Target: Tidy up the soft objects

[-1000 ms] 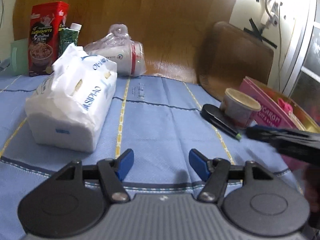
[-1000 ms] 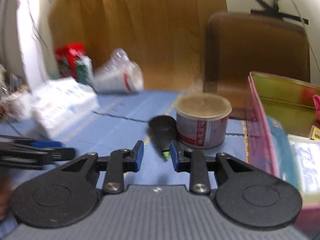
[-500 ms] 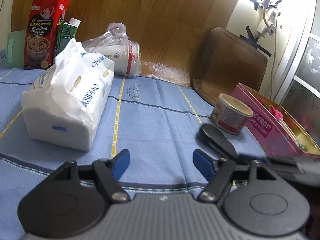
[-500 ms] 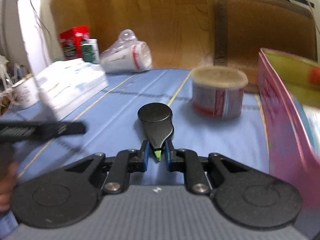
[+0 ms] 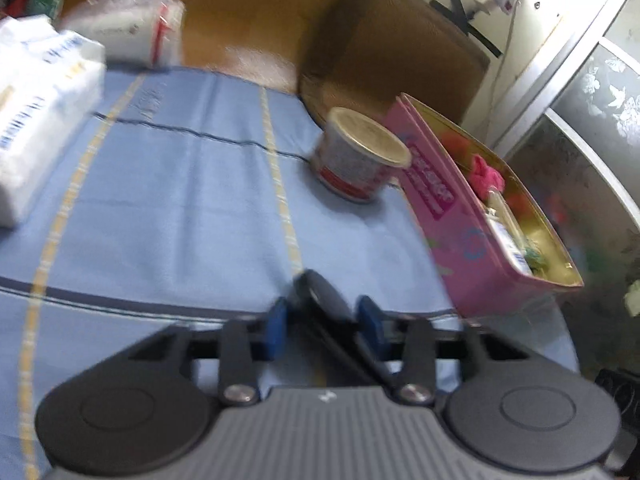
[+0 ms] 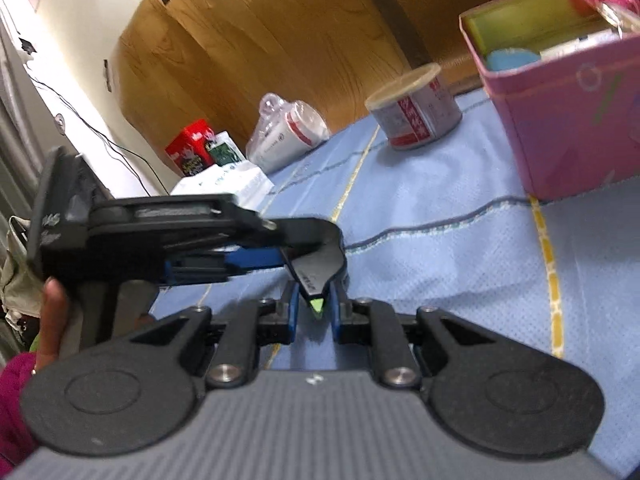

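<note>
Cataloguing the scene, I judged the sorting partly done: the pink box [image 5: 440, 216] already held several small items, while the tissue pack [image 5: 36, 120], the bagged cups [image 5: 132, 32] and the lidded tub [image 5: 360, 156] lay out on the blue-clothed surface [image 5: 180, 208].

Item in hand: black paddle-shaped object [image 6: 320, 264] with a green tip, lifted just above the cloth, near the pink box.

Right tongs [image 6: 314, 312]: nearly together, clamped on the narrow green-tipped end.

Left tongs [image 5: 322, 324]: partly apart, bracketing the rounded end of the same object; the view was blurred, so I could not tell whether the pads pressed it.

Remaining, in my judgement: placing this piece, then the loose soft goods.
</note>
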